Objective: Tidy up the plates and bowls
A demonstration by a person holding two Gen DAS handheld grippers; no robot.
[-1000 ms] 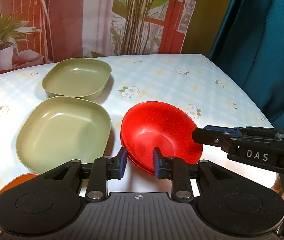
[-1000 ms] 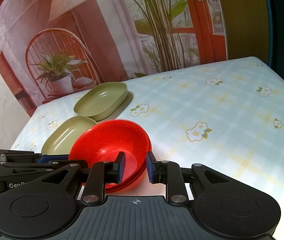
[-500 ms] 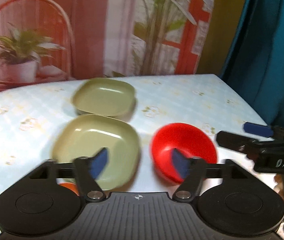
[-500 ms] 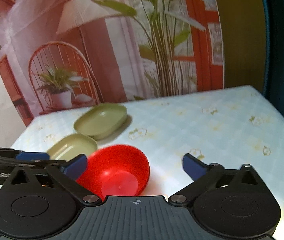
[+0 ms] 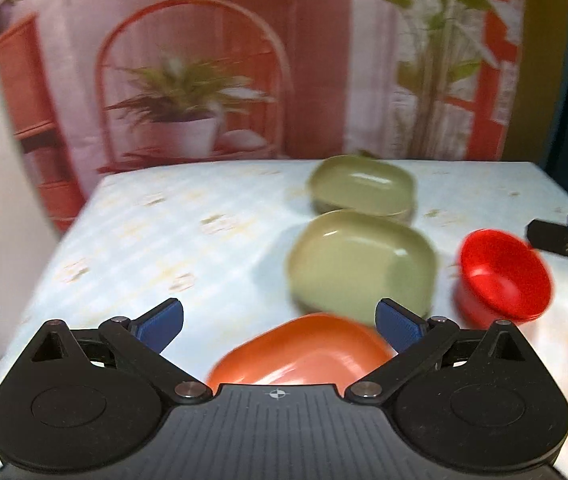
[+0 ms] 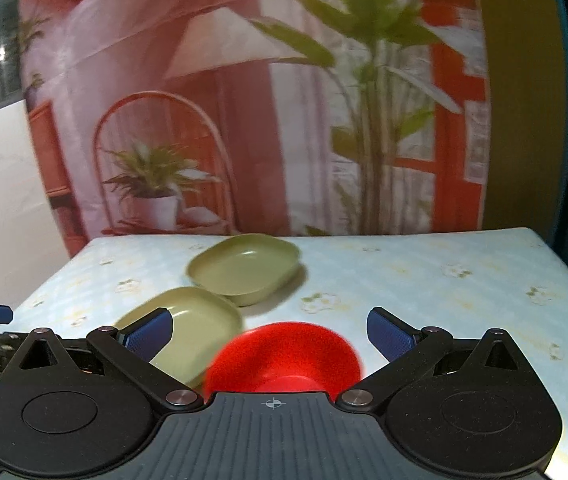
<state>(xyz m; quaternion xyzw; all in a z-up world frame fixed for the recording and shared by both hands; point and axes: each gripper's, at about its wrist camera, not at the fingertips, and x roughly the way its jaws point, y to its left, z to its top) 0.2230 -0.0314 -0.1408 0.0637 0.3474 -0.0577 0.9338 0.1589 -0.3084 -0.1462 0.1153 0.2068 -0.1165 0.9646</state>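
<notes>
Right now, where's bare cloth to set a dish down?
Free: the wide strip left of the green plates, out to the tablecloth edge, and the stretch right of the red bowl. Crowded: the orange plate, green plates and red bowl cluster close together.

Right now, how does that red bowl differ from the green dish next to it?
The red bowl is round and deep; the nearer green dish is squarish with rounded corners and shallow. The bowl is bright red, the dish dull olive. The bowl looks narrower across than the dish. Both sit upright and empty on the flowered tablecloth, held by no claw.
</notes>
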